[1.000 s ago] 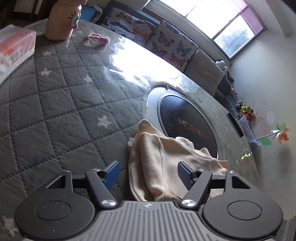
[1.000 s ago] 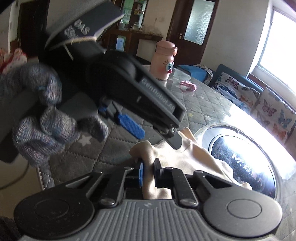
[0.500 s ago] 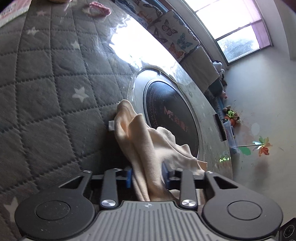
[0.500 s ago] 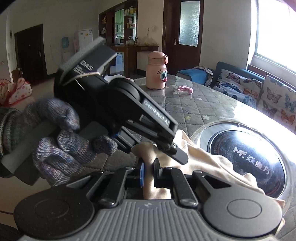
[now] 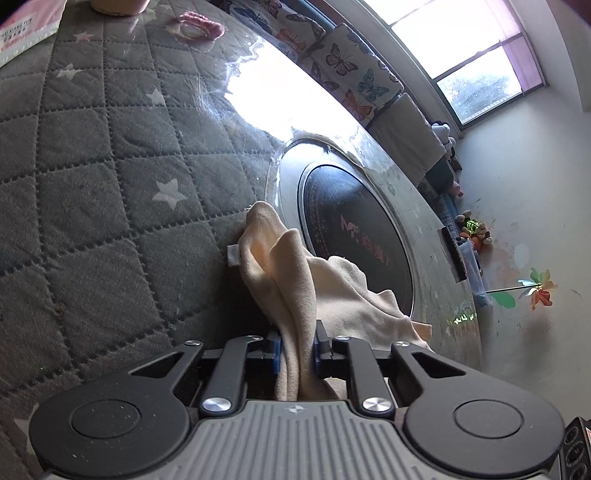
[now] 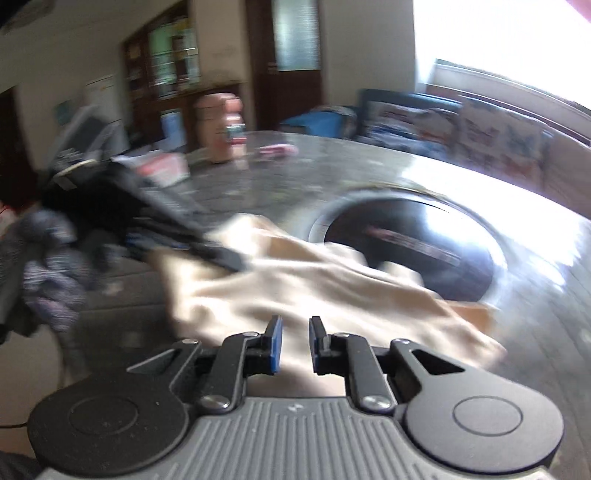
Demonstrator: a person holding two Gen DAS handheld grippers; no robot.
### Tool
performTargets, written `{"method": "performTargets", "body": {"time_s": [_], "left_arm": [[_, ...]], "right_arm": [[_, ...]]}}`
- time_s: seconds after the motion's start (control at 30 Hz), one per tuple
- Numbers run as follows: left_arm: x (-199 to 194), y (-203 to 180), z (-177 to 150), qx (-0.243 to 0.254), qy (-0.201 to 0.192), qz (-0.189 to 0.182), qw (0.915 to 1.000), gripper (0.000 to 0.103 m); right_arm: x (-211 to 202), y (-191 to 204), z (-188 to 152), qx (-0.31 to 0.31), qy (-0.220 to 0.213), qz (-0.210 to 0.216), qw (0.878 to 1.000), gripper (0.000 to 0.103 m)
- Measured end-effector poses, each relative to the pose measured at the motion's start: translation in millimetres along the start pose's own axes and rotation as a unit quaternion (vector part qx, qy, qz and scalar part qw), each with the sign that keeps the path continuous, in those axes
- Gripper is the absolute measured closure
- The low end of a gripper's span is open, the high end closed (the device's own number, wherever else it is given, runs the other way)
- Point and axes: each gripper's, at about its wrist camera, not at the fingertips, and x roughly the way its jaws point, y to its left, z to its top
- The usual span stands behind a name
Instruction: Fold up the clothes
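A cream garment (image 5: 295, 280) lies bunched on the grey quilted table cover (image 5: 92, 166), partly over the round cooktop (image 5: 354, 236). My left gripper (image 5: 297, 347) has a raised fold of it between the blue pads, and its jaws are closing onto that fold. In the blurred right wrist view the garment (image 6: 295, 284) spreads out in front of my right gripper (image 6: 294, 332). Its jaws are opening, a narrow gap shows between the pads, and nothing is pinched there. The left gripper (image 6: 166, 221) reaches in from the left onto the cloth's far corner, held by a gloved hand (image 6: 48, 266).
A pink bottle (image 6: 221, 125), a pink hair tie (image 5: 201, 29) and a tissue pack (image 5: 26, 29) sit at the table's far side. The black cooktop (image 6: 417, 251) is set into the table to the right. A sofa with butterfly cushions (image 5: 343, 70) stands beyond under the window.
My left jaws went from wide open around the cloth to pinched on its fold. My right gripper released the corner that it held and swung to the right, and its view is now blurred.
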Motion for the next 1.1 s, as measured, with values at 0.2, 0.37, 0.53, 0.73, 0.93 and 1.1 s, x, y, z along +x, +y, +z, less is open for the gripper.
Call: {"method": "performTargets", "body": {"time_s": [0.2, 0.37, 0.53, 0.73, 0.93, 1.1], "left_arm": [[1.6, -0.1, -0.2, 0.003, 0.001, 0.005, 1.0, 0.086], [2.1, -1.6, -0.9, 0.007, -0.001, 0.007, 1.0, 0.086], [2.6, -2.6, -1.1, 0.009, -0.001, 0.01, 0.9999, 0.086], [3.2, -3.8, -0.9, 0.014, -0.001, 0.012, 0.9998, 0.086], [3.4, -4.9, -1.0, 0.019, -0.002, 0.013, 0.9997, 0.086], [2.2, -6.4, -1.6, 0.028, -0.004, 0.017, 0.9995, 0.086]], "right_arm": [[-18.1, -55.1, -14.9, 0.083, -0.003, -0.051, 0.995, 0.089], [-20.7, -101.2, -20.1, 0.154, -0.012, -0.086, 0.984, 0.089], [-6.6, -131.8, -22.2, 0.22, -0.017, -0.063, 0.973, 0.088], [4.5, -137.3, -21.9, 0.245, -0.02, -0.036, 0.969, 0.088], [7.1, -128.6, -15.7, 0.223, -0.032, -0.046, 0.973, 0.099], [12.3, -118.6, -7.7, 0.177, -0.037, -0.069, 0.981, 0.099]]}}
